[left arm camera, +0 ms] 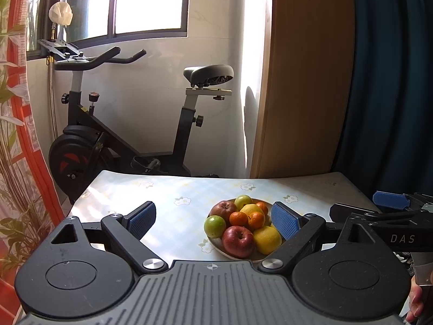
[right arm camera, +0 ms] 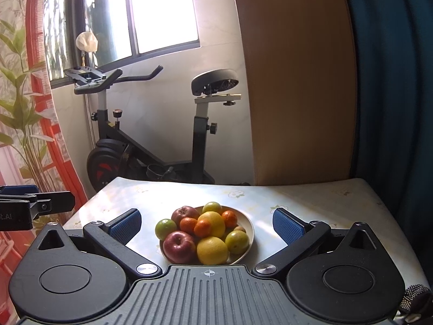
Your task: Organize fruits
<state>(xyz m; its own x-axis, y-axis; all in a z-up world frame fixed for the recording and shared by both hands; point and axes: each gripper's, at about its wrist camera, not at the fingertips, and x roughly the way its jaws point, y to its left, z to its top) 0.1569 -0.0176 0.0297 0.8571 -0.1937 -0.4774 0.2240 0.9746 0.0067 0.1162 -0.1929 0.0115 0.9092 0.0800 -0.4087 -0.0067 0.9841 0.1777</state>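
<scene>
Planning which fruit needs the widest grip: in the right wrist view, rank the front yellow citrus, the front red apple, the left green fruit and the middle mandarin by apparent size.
1. Front yellow citrus and front red apple: alike, unranked.
2. Left green fruit.
3. Middle mandarin, partly overlapped.
The front pair sit nearest the camera, so they may look larger than they are.

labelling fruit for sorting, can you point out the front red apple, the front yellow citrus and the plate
front red apple (right arm camera: 179, 246), right wrist view, its upper face by the stem dimple
front yellow citrus (right arm camera: 212, 250), right wrist view, middle of its peel
plate (right arm camera: 250, 230), right wrist view, bare right rim

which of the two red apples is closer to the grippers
The red apple at the plate's near-left rim, beside the big yellow fruit; the other red apple sits further back.
</scene>
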